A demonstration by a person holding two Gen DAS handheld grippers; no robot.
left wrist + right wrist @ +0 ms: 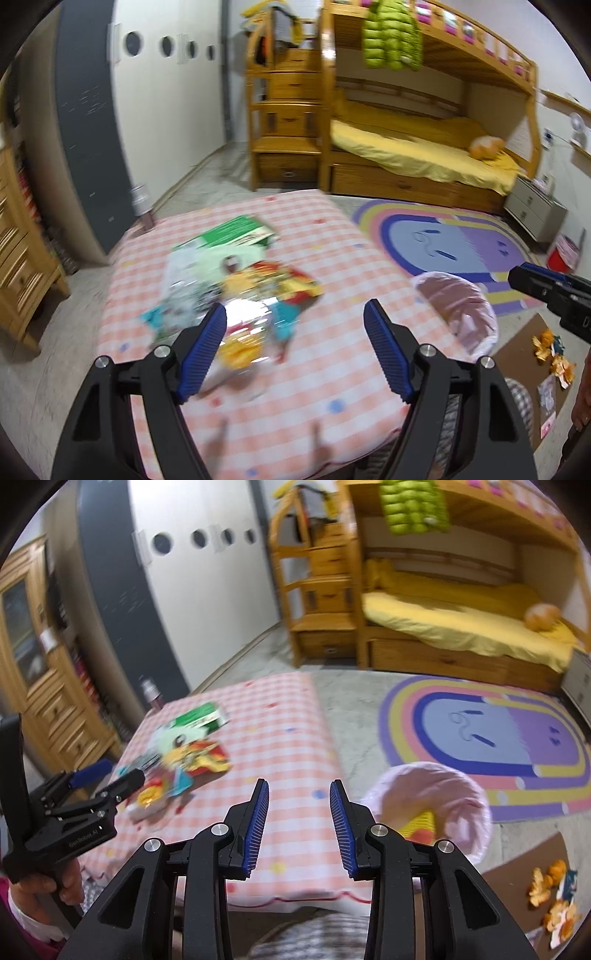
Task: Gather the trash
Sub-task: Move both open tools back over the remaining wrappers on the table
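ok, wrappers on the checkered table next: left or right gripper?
Left. The left gripper is open right over the wrapper pile. The right gripper, also open, points at bare tablecloth beside the pink-lined bin, further from the pile.

Light: even indoor, moderately bright, source not visible | Shadows: soft, two faint finger shadows on checkered cloth (332, 369) at lower centre, left view | Glare: silver wrapper (247, 314) | Blur: motion smear in both views, wrappers' print perhaps unreadable | Distortion: strong fisheye bending, dark vignette corners
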